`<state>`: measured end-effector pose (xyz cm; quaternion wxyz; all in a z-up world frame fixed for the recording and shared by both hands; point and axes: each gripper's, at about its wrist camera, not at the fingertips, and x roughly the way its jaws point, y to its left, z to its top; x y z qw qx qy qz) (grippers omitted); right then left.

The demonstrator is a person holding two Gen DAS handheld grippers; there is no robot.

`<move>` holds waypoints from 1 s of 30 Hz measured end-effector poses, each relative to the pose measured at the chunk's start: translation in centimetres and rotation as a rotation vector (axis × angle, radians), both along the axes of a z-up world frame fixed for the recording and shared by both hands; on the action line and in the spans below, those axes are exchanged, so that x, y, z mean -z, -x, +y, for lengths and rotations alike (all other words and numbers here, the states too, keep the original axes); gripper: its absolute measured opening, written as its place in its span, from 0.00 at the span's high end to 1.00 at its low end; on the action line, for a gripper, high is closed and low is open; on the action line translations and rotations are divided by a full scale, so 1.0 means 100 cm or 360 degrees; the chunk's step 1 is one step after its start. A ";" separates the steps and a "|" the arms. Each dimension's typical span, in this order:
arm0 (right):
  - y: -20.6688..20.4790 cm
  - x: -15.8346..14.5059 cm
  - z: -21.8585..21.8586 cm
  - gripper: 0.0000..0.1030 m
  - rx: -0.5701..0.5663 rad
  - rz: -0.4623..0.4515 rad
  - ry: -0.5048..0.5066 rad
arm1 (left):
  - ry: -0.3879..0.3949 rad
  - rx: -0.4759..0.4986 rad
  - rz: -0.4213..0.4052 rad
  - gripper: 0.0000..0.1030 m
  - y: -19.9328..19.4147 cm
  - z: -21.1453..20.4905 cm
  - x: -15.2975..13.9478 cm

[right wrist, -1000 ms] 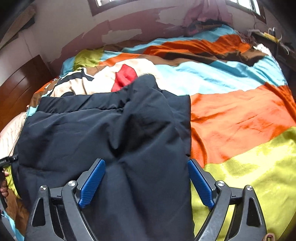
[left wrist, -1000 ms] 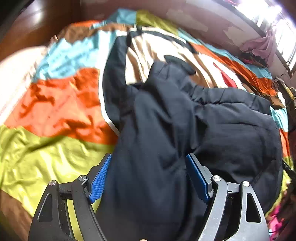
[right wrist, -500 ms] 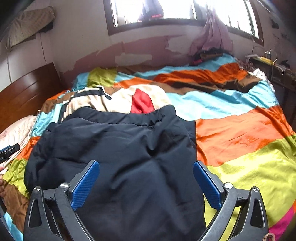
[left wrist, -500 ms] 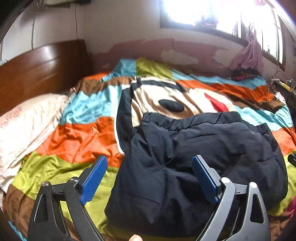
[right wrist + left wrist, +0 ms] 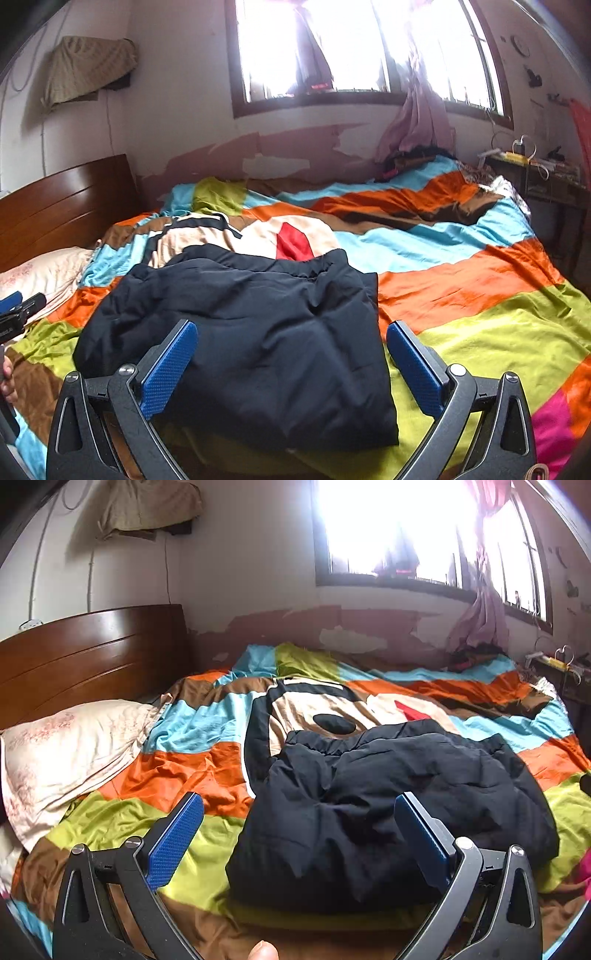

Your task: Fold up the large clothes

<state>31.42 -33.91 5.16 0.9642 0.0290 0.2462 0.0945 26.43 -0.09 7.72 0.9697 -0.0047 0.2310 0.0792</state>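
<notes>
Nearest, the left gripper (image 5: 295, 834) hangs above the bed's front edge with its blue pads spread wide and nothing between them, and the right gripper (image 5: 291, 354) does the same, jaws fully apart and empty; both seem raised off the cloth, which suggests a step has been finished and the hands are free to look the result over. Just beyond them lies the dark padded jacket (image 5: 251, 332), folded into a thick, roughly square bundle on the front part of the striped quilt (image 5: 480, 302), its gathered hem edge turned toward the far wall. It probably sits close to the edge so both hands can reach it without stretching. The puffy filling keeps the bundle lumpy, so it may spring open unless pressed. Farther left, a pale pillow (image 5: 66, 753) leans by the wooden headboard (image 5: 92, 653), and behind everything a bright window (image 5: 351, 48) washes out the wall.
</notes>
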 end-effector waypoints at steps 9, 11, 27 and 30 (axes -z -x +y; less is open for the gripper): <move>0.059 -0.007 0.019 0.00 -0.0085 -0.0149 0.0068 | -0.0032 0.0036 -0.0122 0.02 0.047 -0.016 -0.006; 0.069 -0.010 0.018 0.00 -0.0075 -0.0184 0.0063 | -0.0033 0.0044 -0.0158 0.02 0.055 -0.019 -0.010; 0.124 -0.031 0.025 0.00 -0.0074 -0.0394 0.0074 | -0.0016 0.0070 -0.0288 0.02 0.096 -0.030 -0.019; 0.132 -0.030 0.028 0.00 -0.0069 -0.0406 0.0082 | -0.0002 0.0066 -0.0301 0.02 0.104 -0.030 -0.018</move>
